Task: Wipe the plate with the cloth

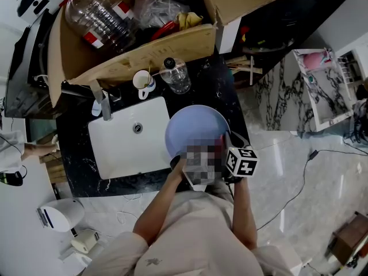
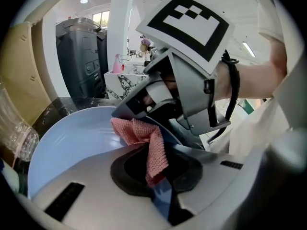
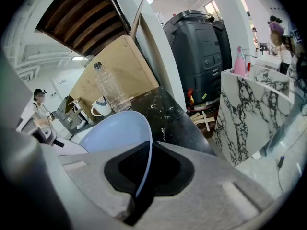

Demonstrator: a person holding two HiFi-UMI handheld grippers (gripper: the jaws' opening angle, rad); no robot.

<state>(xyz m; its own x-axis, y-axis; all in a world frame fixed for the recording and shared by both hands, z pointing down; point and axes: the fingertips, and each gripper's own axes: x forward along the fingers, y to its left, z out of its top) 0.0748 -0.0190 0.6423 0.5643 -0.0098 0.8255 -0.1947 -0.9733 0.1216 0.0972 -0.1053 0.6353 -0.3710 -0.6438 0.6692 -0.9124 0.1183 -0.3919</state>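
A pale blue plate (image 1: 192,128) is held above the black counter, beside the sink. My right gripper (image 1: 225,148), with its marker cube, is shut on the plate's right rim. In the right gripper view the plate (image 3: 115,128) runs edge-on between the jaws of the right gripper (image 3: 144,176). My left gripper (image 2: 158,176) is shut on a pink knitted cloth (image 2: 144,133), which lies against the near edge of the plate (image 2: 72,138). The right gripper (image 2: 158,95) faces it closely from across the plate. In the head view a blurred patch hides most of the left gripper.
A white sink (image 1: 126,137) with a faucet (image 1: 103,102) lies left of the plate. Behind it stand a mug (image 1: 142,80) and a clear bottle (image 1: 175,76). A cardboard box (image 1: 132,39) of clutter fills the back. A marble-patterned stand (image 1: 310,91) is on the right.
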